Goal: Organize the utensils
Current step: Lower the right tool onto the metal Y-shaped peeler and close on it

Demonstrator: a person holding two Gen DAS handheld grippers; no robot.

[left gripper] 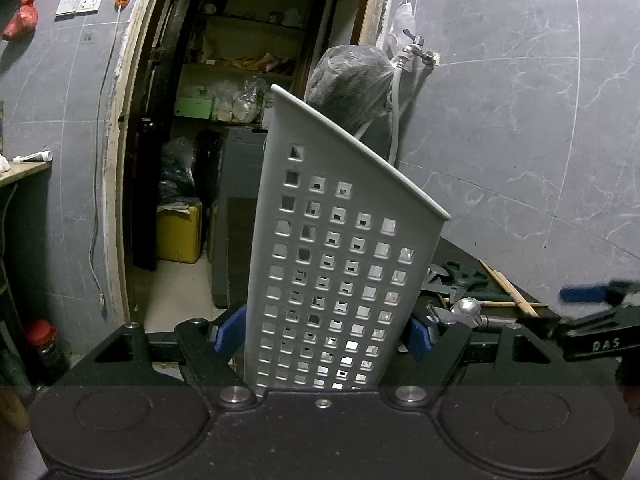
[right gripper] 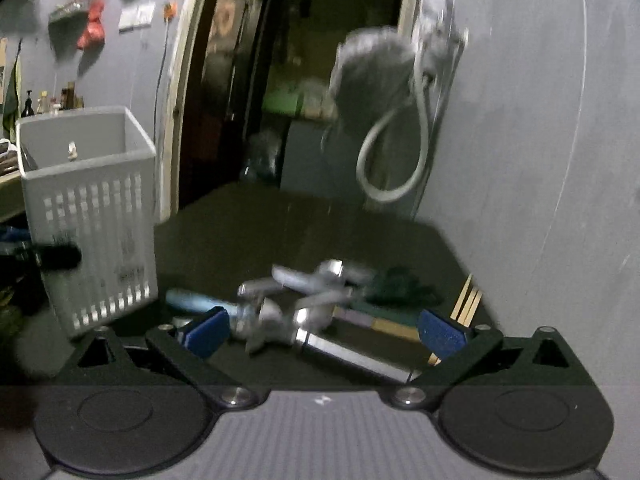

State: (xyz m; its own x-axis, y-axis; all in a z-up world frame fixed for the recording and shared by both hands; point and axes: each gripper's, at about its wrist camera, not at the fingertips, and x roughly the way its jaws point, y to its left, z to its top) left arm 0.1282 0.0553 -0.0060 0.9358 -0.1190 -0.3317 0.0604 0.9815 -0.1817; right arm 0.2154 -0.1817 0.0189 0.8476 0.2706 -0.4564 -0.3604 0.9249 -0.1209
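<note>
My left gripper (left gripper: pixel 325 334) is shut on the grey perforated utensil holder (left gripper: pixel 340 248), its blue pads against both side walls. The holder also shows at the left of the right wrist view (right gripper: pixel 92 216), standing on the dark table. My right gripper (right gripper: pixel 326 330) is open and empty just above a pile of metal utensils (right gripper: pixel 296 308). The pile holds a spoon, a steel-handled tool (right gripper: pixel 352 354), green-handled scissors (right gripper: pixel 400 286) and wooden chopsticks (right gripper: pixel 466 300). The same pile lies to the right of the holder in the left wrist view (left gripper: pixel 464 300). The right wrist view is blurred.
The dark table (right gripper: pixel 280 232) ends at a grey tiled wall (left gripper: pixel 520 140) on the right. An open doorway (left gripper: pixel 240 120) with shelves lies behind. A tap with a hose (right gripper: pixel 400 152) and a bagged object (left gripper: pixel 352 84) hang at the back.
</note>
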